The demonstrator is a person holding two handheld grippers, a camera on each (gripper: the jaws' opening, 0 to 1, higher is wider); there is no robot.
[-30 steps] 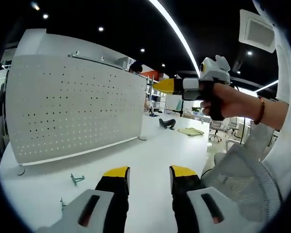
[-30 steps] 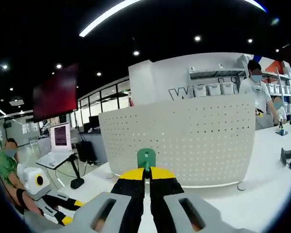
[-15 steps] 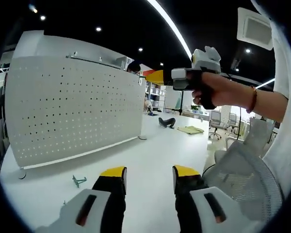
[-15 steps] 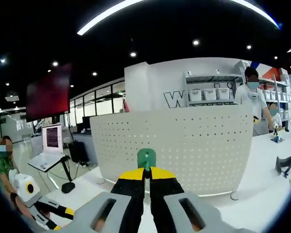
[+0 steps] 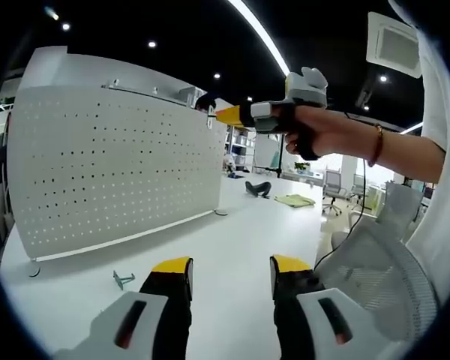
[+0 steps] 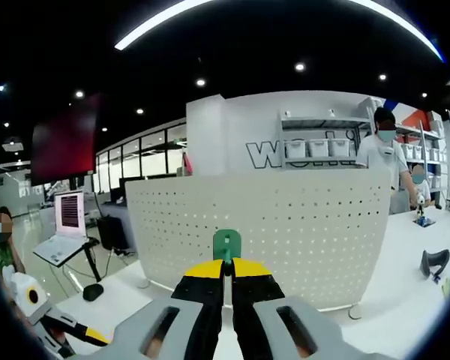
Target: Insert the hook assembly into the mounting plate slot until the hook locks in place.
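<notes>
The white perforated mounting plate [image 5: 112, 169] stands upright on the white table [image 5: 240, 225]; it also fills the middle of the right gripper view [image 6: 270, 232]. My right gripper [image 6: 226, 264] is shut on a green hook assembly [image 6: 226, 244], held in front of the plate and apart from it. In the left gripper view that right gripper [image 5: 229, 115] is held by a hand near the plate's top right corner. My left gripper [image 5: 223, 265] is open and low over the table. A loose green hook [image 5: 121, 280] lies on the table below the plate.
A black object [image 5: 257, 188] and a yellow-green cloth [image 5: 295, 202] lie far back on the table. A mesh chair back [image 5: 375, 277] is at the right. A person [image 6: 386, 161] stands behind the plate by shelves; a laptop [image 6: 64, 229] sits at the left.
The right gripper with the green hook has moved left toward the plate's upper right corner, so the plate looms larger in its view. The left gripper stays open and about still.
</notes>
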